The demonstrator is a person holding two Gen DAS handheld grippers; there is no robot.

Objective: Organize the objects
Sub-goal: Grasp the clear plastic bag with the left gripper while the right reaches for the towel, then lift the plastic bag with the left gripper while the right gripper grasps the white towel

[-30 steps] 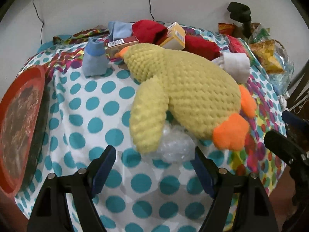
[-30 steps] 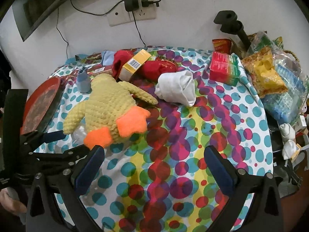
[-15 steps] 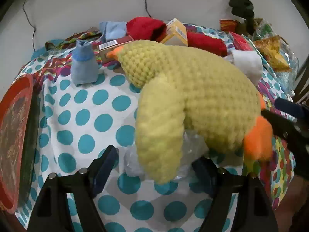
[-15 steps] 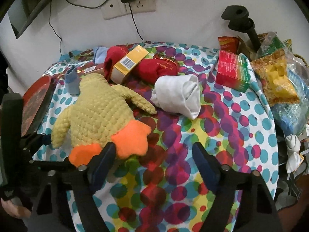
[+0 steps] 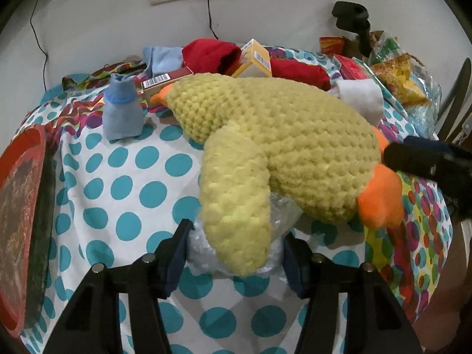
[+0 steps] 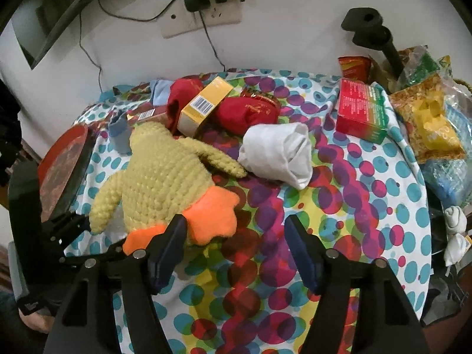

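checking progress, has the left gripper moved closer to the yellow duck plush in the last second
Yes. The left gripper has advanced toward the yellow duck plush, judged against the tablecloth dots: its fingers now flank the wing and the crinkled clear plastic beneath it.

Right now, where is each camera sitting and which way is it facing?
Left wrist: low behind the left gripper, facing the wall; its fingers flank the crocheted duck's wing and a clear plastic wad.
Right wrist: behind the right gripper, higher, facing the wall; one finger meets the duck's orange foot.
Shared: duck, yellow box, white cloth roll, red tray.
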